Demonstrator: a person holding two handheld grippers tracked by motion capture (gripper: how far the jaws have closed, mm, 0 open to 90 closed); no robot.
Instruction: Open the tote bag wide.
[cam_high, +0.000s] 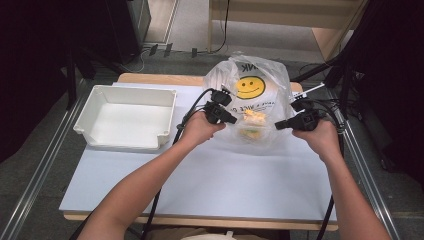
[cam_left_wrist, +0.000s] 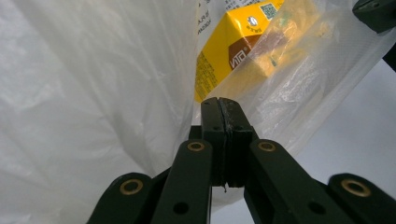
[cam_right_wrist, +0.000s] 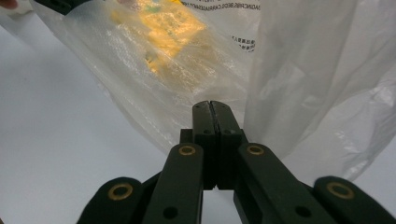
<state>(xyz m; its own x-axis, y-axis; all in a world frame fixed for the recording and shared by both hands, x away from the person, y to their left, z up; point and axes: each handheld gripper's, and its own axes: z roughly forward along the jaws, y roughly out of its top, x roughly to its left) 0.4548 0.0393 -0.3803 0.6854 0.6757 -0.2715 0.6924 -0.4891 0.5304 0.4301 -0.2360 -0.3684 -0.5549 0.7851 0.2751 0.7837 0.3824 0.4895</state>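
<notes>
A clear plastic bag (cam_high: 272, 97) printed with a yellow smiley face stands on the white table (cam_high: 210, 180) at the back centre. A yellow carton (cam_high: 254, 117) shows through its film. My left gripper (cam_high: 232, 120) is at the bag's left side and my right gripper (cam_high: 277, 125) at its right side, facing each other. In the left gripper view the jaws are pressed together at the left gripper (cam_left_wrist: 225, 105), pinching bag film (cam_left_wrist: 93, 93) just below the carton (cam_left_wrist: 233, 42). In the right gripper view the right gripper (cam_right_wrist: 211, 107) is likewise shut on the film (cam_right_wrist: 308, 70), with the carton (cam_right_wrist: 173, 23) blurred behind.
An empty white bin (cam_high: 132, 90) sits at the table's back left. Metal rails (cam_high: 42, 165) run along both sides of the table. Black cables (cam_high: 185, 117) trail from the grippers. Bare table stretches in front of the bag.
</notes>
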